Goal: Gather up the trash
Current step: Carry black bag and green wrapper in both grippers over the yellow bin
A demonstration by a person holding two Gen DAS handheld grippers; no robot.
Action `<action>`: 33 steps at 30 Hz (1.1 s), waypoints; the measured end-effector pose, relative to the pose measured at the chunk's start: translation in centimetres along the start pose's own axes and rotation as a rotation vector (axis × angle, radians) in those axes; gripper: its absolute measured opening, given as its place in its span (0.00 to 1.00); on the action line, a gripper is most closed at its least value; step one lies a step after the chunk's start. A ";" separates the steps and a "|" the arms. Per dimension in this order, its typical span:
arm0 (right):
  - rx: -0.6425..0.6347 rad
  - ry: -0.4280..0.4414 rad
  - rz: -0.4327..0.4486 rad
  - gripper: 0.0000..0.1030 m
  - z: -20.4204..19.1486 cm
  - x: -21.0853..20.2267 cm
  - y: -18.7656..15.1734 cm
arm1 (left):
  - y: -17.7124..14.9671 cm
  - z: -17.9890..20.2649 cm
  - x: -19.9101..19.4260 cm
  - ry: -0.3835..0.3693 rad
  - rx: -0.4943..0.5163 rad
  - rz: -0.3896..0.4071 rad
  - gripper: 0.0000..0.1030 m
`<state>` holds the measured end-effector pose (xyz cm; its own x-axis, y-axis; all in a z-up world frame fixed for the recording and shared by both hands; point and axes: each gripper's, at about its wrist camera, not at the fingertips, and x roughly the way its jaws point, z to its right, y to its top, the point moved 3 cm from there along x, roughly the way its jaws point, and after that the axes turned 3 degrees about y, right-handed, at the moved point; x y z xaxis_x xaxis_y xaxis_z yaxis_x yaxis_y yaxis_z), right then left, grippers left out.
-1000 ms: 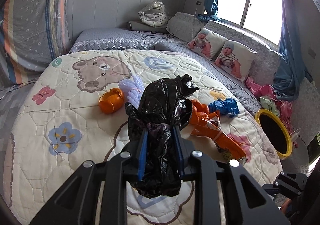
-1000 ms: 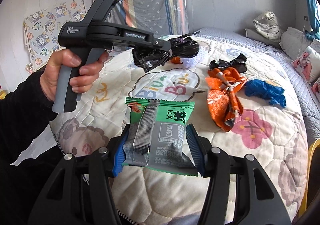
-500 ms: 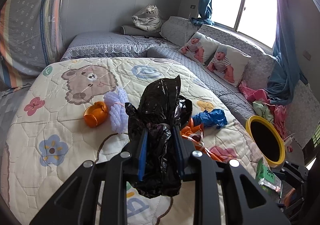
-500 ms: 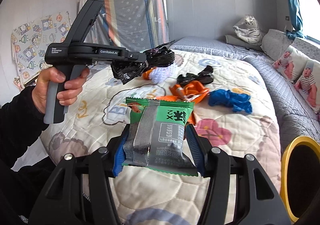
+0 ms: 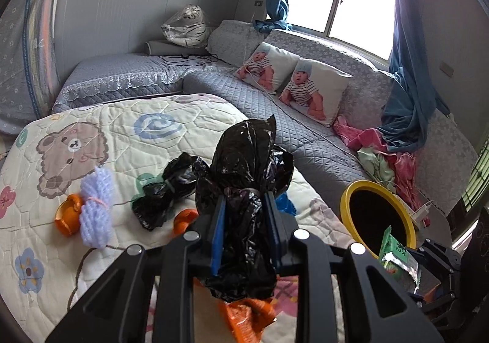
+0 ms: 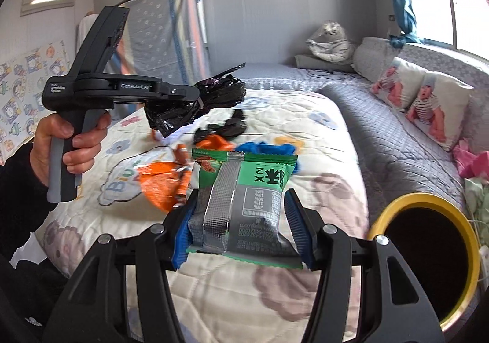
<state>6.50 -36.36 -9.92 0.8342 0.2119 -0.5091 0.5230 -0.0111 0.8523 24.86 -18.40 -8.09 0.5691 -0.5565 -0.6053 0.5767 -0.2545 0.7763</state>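
Left wrist view: the left gripper [image 5: 244,233] is pinching a crumpled black plastic bag [image 5: 247,178] between its blue pads, the bag bulging above and below the fingers. A second ago the yellow-rimmed bin [image 5: 379,217] sat at the far 3 o'clock edge of this view; now it stands larger at about 4 o'clock, beside the bed, so the view has swung toward it. On the cartoon quilt [image 5: 91,129] more trash remains: a second black bag [image 5: 171,190] at 9 o'clock of the held one, a lilac knitted bundle [image 5: 94,208] and an orange piece [image 5: 65,217] further out at 9 o'clock, and an orange wrapper [image 5: 247,315] at 6 o'clock. The right gripper shows at 4 o'clock by the bin, holding its packet.

Right wrist view: the right gripper [image 6: 241,220] clamps a green snack packet [image 6: 244,205] across its width. The bin [image 6: 394,211], absent a second ago and only a sliver half a second ago, now fills the 4 o'clock corner, its dark mouth open. The person's hand [image 6: 61,144] carries the left gripper at 10 o'clock, well short of the bin. An orange wrapper [image 6: 162,181] and a blue scrap [image 6: 266,149] lie on the quilt at 11 to 12 o'clock.

Both loads appear to be heading for the bin; the packet looks closer to release.
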 end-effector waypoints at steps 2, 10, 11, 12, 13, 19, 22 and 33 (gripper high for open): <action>0.019 -0.044 0.008 0.51 1.6 -0.7 -0.1 | 0.5 1.6 1.0 -0.022 0.017 -0.007 0.22; 0.139 -0.242 0.030 0.51 8.3 -3.4 -1.7 | 1.2 8.6 4.9 -0.121 0.095 -0.051 0.22; 0.150 -0.265 0.032 0.51 9.0 -3.7 -2.0 | 1.3 9.5 5.3 -0.130 0.105 -0.053 0.22; 0.160 -0.286 0.034 0.51 9.7 -4.0 -2.2 | 1.2 10.3 5.7 -0.143 0.110 -0.059 0.22; 0.168 -0.311 0.037 0.51 10.3 -4.3 -2.4 | 1.1 11.0 6.1 -0.158 0.113 -0.067 0.22; 0.208 -0.438 0.047 0.51 13.9 -5.6 -3.7 | 0.7 15.5 8.2 -0.225 0.141 -0.095 0.22; 0.239 -0.472 0.053 0.51 15.7 -6.5 -4.5 | 0.7 17.7 9.2 -0.244 0.149 -0.096 0.22; 0.321 -0.564 0.030 0.51 20.0 -7.4 -6.8 | -0.8 22.9 12.1 -0.301 0.166 -0.140 0.22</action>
<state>0.26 -57.41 -14.39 0.7676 -0.3375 -0.5449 0.4514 -0.3189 0.8334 17.83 -43.04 -12.04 0.2791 -0.7086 -0.6481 0.5199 -0.4559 0.7224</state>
